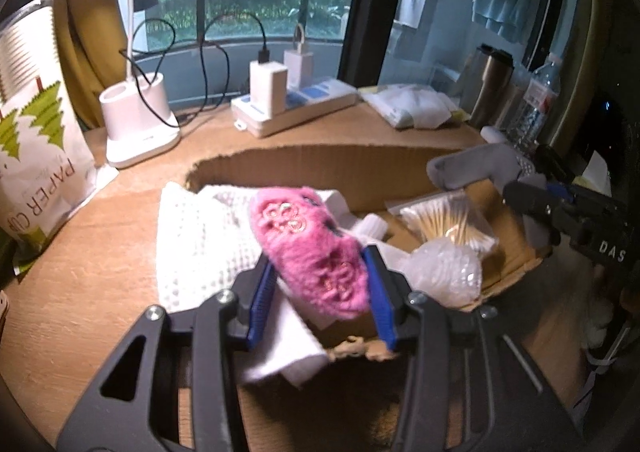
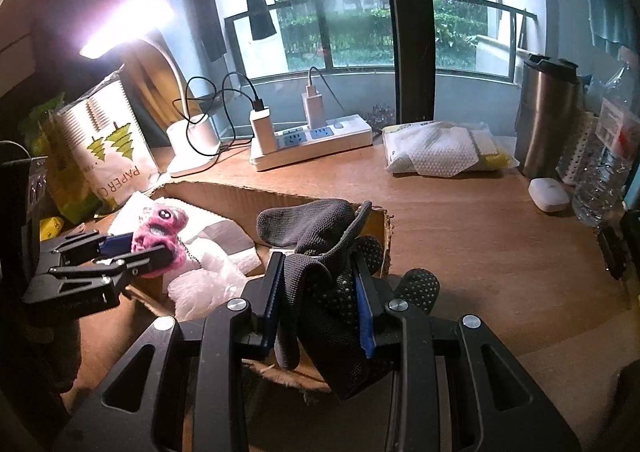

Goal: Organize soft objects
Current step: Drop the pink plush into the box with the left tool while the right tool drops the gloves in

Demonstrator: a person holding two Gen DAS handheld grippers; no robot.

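Observation:
A fluffy pink plush toy sits between the blue pads of my left gripper, which is shut on it, hanging over the near left part of an open cardboard box. In the right wrist view the same toy and left gripper show at the left. My right gripper is shut on a dark grey dotted glove over the box's near right corner. The glove also appears at the right of the left wrist view. Inside the box lie a white waffle cloth, a cotton swab pack and bubble wrap.
On the wooden desk behind the box stand a white lamp base, a power strip with chargers and a wipes pack. A paper cup bag stands left. A steel flask, water bottle and small white case are right.

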